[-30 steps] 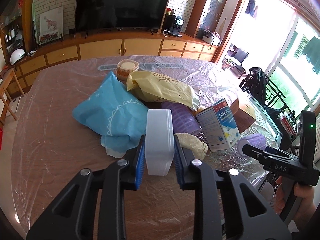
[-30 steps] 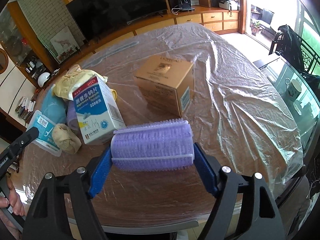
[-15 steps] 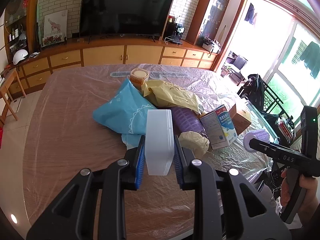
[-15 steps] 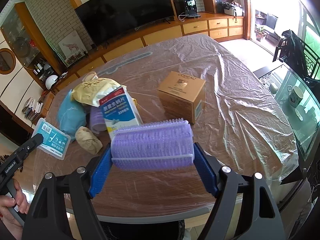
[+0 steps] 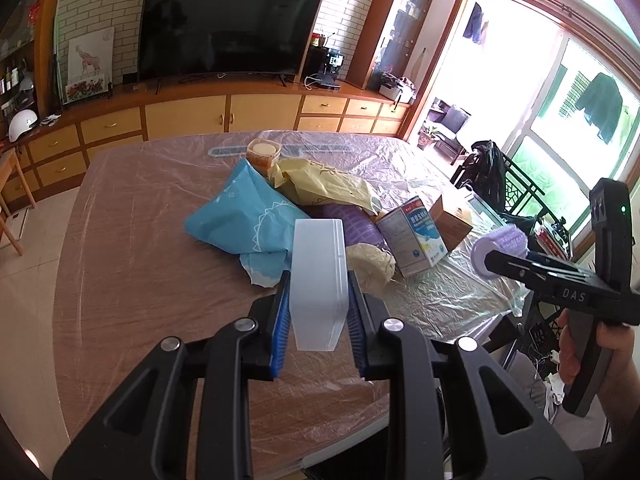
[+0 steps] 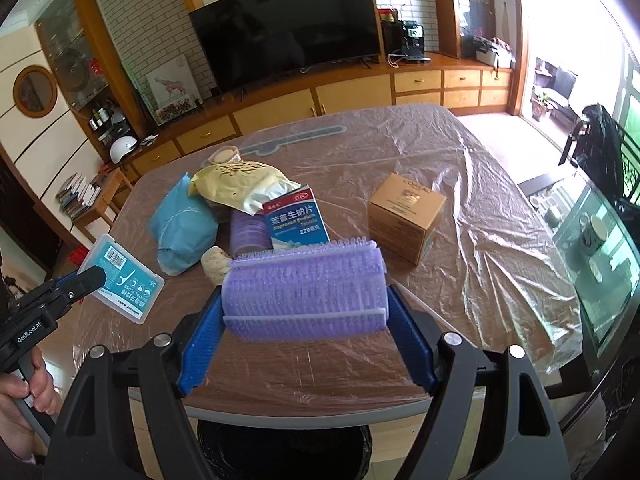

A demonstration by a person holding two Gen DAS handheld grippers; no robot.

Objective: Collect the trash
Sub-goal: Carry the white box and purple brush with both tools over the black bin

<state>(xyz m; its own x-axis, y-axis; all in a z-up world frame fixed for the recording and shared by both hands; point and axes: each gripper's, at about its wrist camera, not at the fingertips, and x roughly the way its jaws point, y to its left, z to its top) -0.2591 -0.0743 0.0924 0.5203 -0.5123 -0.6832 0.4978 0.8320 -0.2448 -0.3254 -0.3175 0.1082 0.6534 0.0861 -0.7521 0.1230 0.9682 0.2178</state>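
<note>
My left gripper [image 5: 318, 312] is shut on a clear plastic floss case [image 5: 318, 280], held above the near part of the table; its teal label shows in the right wrist view [image 6: 122, 276]. My right gripper [image 6: 306, 312] is shut on a purple bristled roller [image 6: 306, 290], held over the table's near edge; it also shows in the left wrist view [image 5: 500, 242]. On the table lie a blue bag [image 5: 248, 216], a yellow bag [image 5: 324, 186], a blue-and-white medicine box [image 5: 414, 236], a crumpled beige wad [image 5: 370, 262], a second purple roller [image 6: 248, 230] and a brown carton [image 6: 406, 216].
The table [image 5: 120, 260] is wrapped in clear plastic film. A small round tub [image 5: 263, 150] stands at the far side. A dark bin [image 6: 284, 452] sits under the near edge. A glass side table with a mug [image 6: 596, 232] is at the right. Cabinets and a TV line the far wall.
Both grippers have drawn back and up from the table with their loads still held; the pile of items looks smaller and farther away.
</note>
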